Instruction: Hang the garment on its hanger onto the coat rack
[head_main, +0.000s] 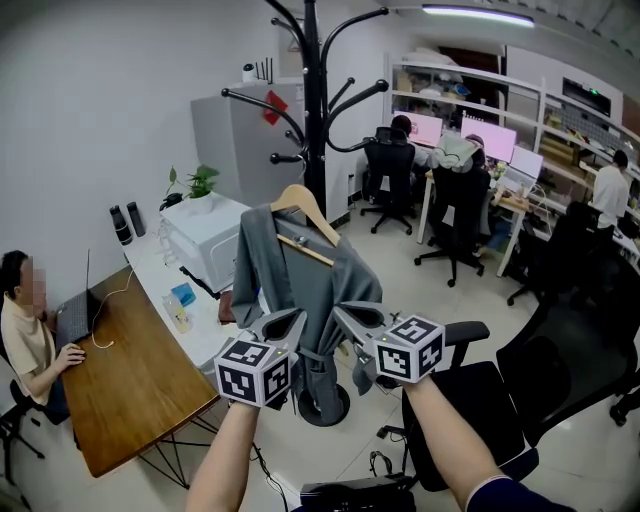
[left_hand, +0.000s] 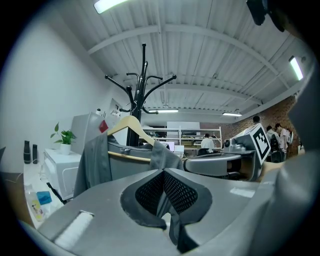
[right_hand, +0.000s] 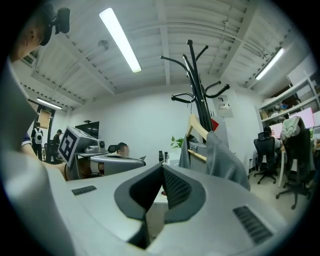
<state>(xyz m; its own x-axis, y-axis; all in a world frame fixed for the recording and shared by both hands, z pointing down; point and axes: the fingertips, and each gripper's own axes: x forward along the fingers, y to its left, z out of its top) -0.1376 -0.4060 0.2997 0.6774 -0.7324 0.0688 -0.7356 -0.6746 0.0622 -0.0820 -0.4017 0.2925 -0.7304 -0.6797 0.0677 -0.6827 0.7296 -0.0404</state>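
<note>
A grey garment (head_main: 300, 270) hangs on a wooden hanger (head_main: 305, 205) close against the black coat rack (head_main: 313, 100); I cannot tell whether the hook rests on an arm. My left gripper (head_main: 297, 320) is at the garment's lower edge. In the left gripper view its jaws (left_hand: 163, 171) are shut, with a dark strip of fabric between the pads and the garment (left_hand: 97, 160) just ahead. My right gripper (head_main: 340, 313) sits beside it at the same hem. In the right gripper view its jaws (right_hand: 162, 166) are shut with nothing between them; the garment (right_hand: 225, 155) hangs to their right.
The rack's round base (head_main: 325, 405) is on the floor below my hands. A wooden table (head_main: 130, 380) with a seated person (head_main: 25, 330), a white cabinet (head_main: 205, 235) and a plant (head_main: 200, 182) are left. A black office chair (head_main: 480, 400) is right, occupied desks (head_main: 470, 140) behind.
</note>
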